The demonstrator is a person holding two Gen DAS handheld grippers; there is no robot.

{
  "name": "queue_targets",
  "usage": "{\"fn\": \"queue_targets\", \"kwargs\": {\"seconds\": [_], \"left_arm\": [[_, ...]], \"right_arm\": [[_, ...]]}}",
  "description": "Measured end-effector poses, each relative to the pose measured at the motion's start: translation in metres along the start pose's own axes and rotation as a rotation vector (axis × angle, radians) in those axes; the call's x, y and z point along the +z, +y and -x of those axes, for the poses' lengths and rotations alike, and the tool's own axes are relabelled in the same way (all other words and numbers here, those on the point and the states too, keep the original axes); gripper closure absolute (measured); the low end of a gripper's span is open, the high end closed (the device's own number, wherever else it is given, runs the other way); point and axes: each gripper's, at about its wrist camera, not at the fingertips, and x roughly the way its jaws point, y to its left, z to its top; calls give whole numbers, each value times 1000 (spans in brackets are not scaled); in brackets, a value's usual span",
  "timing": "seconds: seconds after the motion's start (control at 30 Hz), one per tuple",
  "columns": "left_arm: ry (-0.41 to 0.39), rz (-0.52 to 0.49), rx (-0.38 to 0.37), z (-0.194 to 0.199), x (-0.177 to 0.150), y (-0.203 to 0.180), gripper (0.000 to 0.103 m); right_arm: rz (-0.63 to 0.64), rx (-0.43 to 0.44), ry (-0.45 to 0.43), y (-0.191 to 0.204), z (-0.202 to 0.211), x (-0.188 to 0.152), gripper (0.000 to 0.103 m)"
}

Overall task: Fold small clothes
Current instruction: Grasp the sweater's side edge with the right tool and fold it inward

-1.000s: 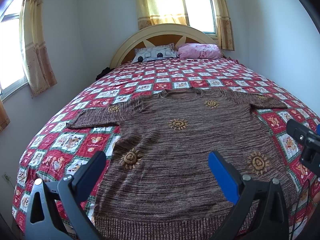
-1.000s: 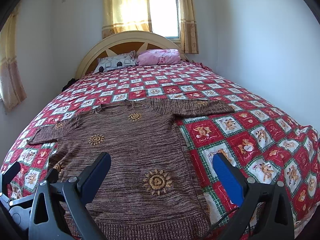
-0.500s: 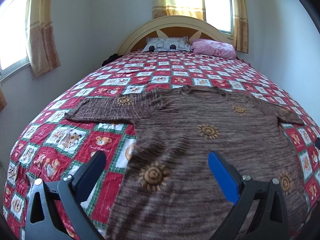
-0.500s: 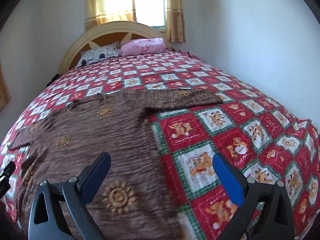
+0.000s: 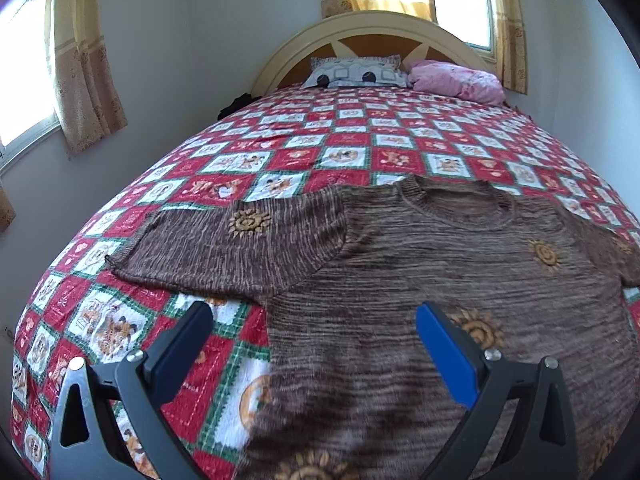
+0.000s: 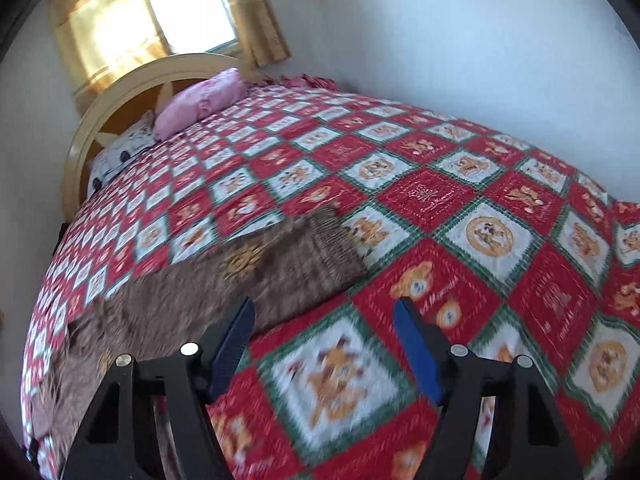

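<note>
While the brown knitted sweater (image 5: 420,280) is laid flat, front side up, on the checked bedspread (image 5: 320,160), no part of it is gripped by either tool. The left gripper (image 5: 312,344) is held above the cloth with its fingers (image 5: 444,356) set wide apart, and nothing is clamped between them. Below and between these fingers, the side edge of the sweater body is seen: the blue-padded finger stands over the knit, the other finger over bare bedspread. Beyond the fingertips, one short sleeve (image 5: 224,248) is spread out sideways, and the neckline lies further ahead.

In the right wrist view, the right gripper (image 6: 324,332) is shown with its jaws closing, yet a clear gap is left between the fingers (image 6: 416,348) and only bedspread is seen in that gap. The other sleeve (image 6: 304,256) is found just ahead of the dark finger, with its ribbed cuff beyond the fingertips; whether that finger touches the knit cannot be told, as the view is blurred. The remainder of the sweater (image 6: 132,320) extends away past the dark finger's side. At the far end, two pillows (image 5: 452,78) are placed against the headboard (image 5: 360,32).
</note>
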Motion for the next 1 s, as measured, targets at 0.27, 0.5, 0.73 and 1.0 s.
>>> {"fn": "queue_targets", "kwargs": {"seconds": [0.27, 0.5, 0.73, 1.0], "left_arm": [[67, 79, 8, -34, -7, 5, 0], [157, 116, -10, -59, -14, 9, 0], [216, 124, -9, -68, -19, 9, 0], [210, 141, -29, -69, -19, 12, 0]], "right_arm": [[-7, -57, 92, 2, -82, 22, 45], [152, -154, 66, 17, -93, 17, 63], [197, -125, 91, 24, -93, 21, 89], [202, -56, 48, 66, -52, 32, 90]]}}
